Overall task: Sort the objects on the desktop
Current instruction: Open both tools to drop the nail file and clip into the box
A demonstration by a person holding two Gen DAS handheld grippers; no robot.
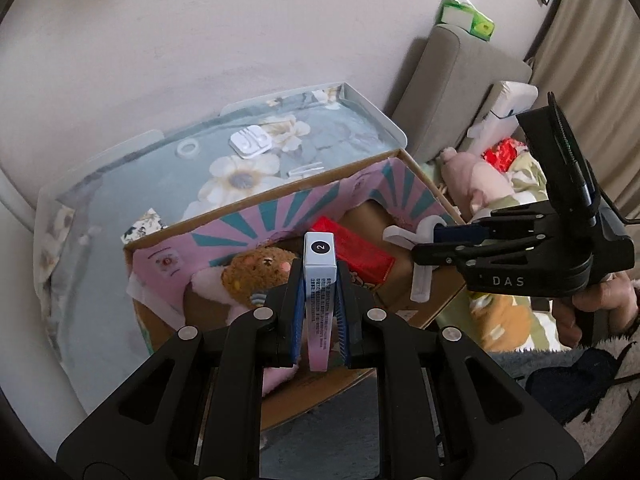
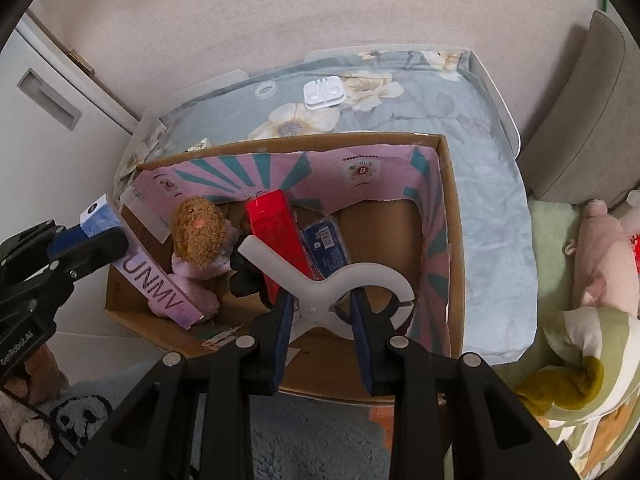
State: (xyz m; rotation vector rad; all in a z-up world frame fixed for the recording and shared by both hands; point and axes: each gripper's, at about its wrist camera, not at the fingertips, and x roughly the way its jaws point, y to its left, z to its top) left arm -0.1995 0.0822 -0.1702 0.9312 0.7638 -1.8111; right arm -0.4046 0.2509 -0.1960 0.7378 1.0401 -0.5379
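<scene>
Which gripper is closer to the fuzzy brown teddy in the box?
Left. The left gripper, holding a slim box, is right above the brown teddy. The right gripper, holding a white clip, is further off beyond the red box.

A home living room: a grey upholstered sofa [image 1: 452, 92], a pink plush pig [image 2: 604, 256] on bedding, a floral tablecloth [image 2: 472, 120], and a fluffy rug [image 2: 316, 440].
</scene>
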